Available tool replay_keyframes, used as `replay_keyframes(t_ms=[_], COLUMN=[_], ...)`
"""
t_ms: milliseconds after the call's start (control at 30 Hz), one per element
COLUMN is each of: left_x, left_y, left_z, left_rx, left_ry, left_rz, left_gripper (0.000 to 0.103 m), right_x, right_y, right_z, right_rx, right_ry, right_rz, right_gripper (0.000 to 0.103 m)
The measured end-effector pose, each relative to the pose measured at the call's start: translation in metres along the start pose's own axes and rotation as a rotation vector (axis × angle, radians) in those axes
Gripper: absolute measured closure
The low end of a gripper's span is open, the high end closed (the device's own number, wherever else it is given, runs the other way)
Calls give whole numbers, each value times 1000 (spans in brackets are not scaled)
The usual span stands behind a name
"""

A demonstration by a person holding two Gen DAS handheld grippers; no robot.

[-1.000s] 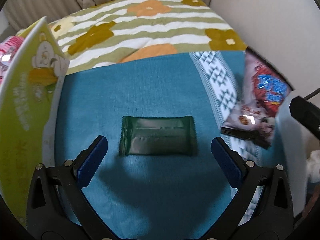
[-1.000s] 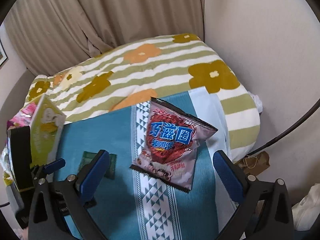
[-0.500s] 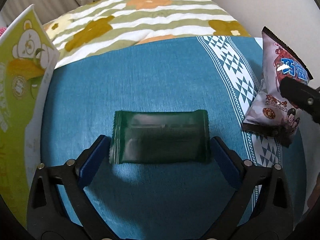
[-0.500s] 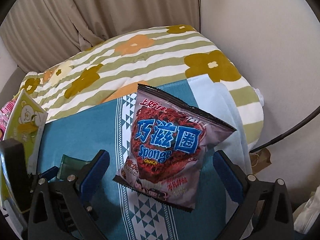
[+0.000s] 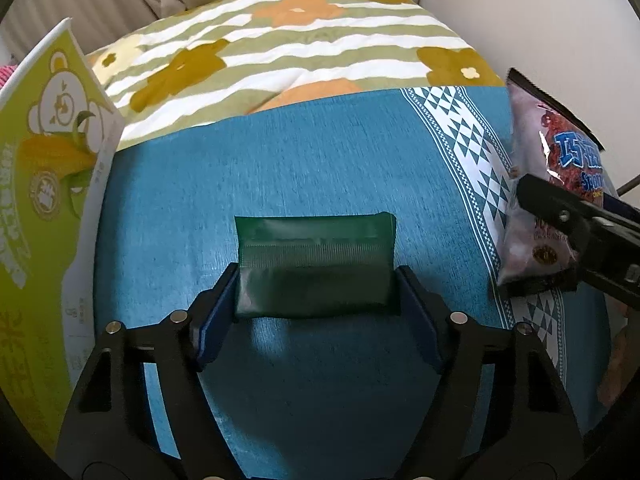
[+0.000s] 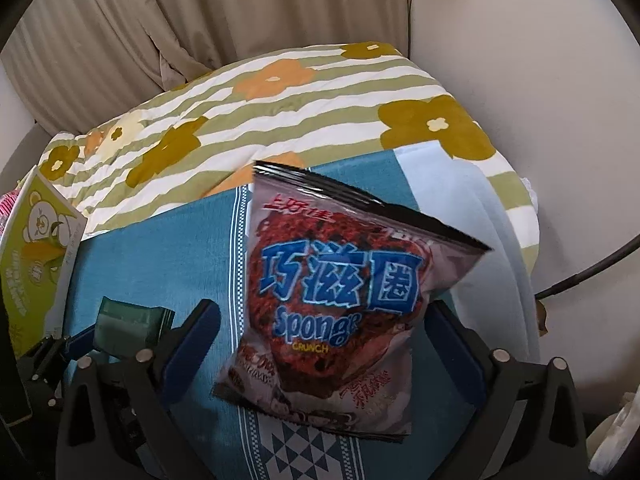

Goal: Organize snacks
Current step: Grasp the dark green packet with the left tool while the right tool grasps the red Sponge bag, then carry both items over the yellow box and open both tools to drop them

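A dark green snack packet (image 5: 314, 264) lies flat on the teal cloth (image 5: 280, 160). My left gripper (image 5: 318, 276) straddles it, jaws closing, and both blue pads (image 5: 218, 312) press on the packet's short ends. A purple-red "Sponge Crunch" chips bag (image 6: 336, 300) lies on the cloth's patterned band, between the fingers of my right gripper (image 6: 324, 306). Those jaws are closing too. The left pad (image 6: 192, 340) stands clear of the bag; the right pad sits at its edge. The right wrist view also catches the green packet (image 6: 128, 324) at lower left.
A tall green-and-white carton with a bear print (image 5: 44, 200) stands at the cloth's left edge. A striped floral quilt (image 5: 300, 40) lies beyond, with curtain and wall behind. A black cable (image 6: 580, 268) runs at the right. One finger of the right gripper (image 5: 572, 220) crosses the chips bag (image 5: 560, 152).
Both grippers have come down over their snacks. The left jaws have closed from wide apart onto the green packet's ends. The right jaws have narrowed a little around the chips bag.
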State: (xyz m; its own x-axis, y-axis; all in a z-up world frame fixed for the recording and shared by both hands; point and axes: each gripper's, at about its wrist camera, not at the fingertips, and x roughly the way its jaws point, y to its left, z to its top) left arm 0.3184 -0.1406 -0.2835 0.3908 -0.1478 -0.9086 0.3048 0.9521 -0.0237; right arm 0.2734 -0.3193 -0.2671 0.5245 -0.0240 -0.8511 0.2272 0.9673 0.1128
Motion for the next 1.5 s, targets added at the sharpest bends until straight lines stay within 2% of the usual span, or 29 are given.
replay_keyframes(t_ms=[33, 67, 233, 400, 467, 733, 1000, 1100, 1267, 1500], left_x=[0, 0, -1, -6, -10, -46, -129, -165, -219, -266], left_y=[0, 0, 2, 3, 3, 2, 8, 19, 54, 124], left_z=[0, 0, -1, -5, -7, -12, -21, -27, -35, -48], left_rx=[0, 0, -15, -25, -27, -33, -40, -67, -127, -207], left_ry=[0, 1, 4, 2, -2, -66, -190, -236, -285, -322], left_rz=[0, -1, -9, -16, -20, -31, -44, -48, 3, 64], left_gripper=[31, 31, 32, 33, 36, 37, 37, 37, 37, 37], right_x=[1, 3, 7, 1, -1, -33, -93, -118, -155, -186], right_y=[0, 1, 2, 4, 5, 7, 13, 23, 49, 119], right_z=[-1, -1, -3, -3, -3, -9, -20, -20, -20, -17], right_rx=[-2, -4, -17, -45, -48, -56, -93, -137, -194, -282], right_ry=[6, 14, 15, -8, -12, -66, -141, -168, -206, -210], right_rz=[3, 6, 5, 5, 9, 25, 57, 93, 183, 333], right_gripper=[9, 17, 23, 45, 47, 48, 48, 48, 48, 48])
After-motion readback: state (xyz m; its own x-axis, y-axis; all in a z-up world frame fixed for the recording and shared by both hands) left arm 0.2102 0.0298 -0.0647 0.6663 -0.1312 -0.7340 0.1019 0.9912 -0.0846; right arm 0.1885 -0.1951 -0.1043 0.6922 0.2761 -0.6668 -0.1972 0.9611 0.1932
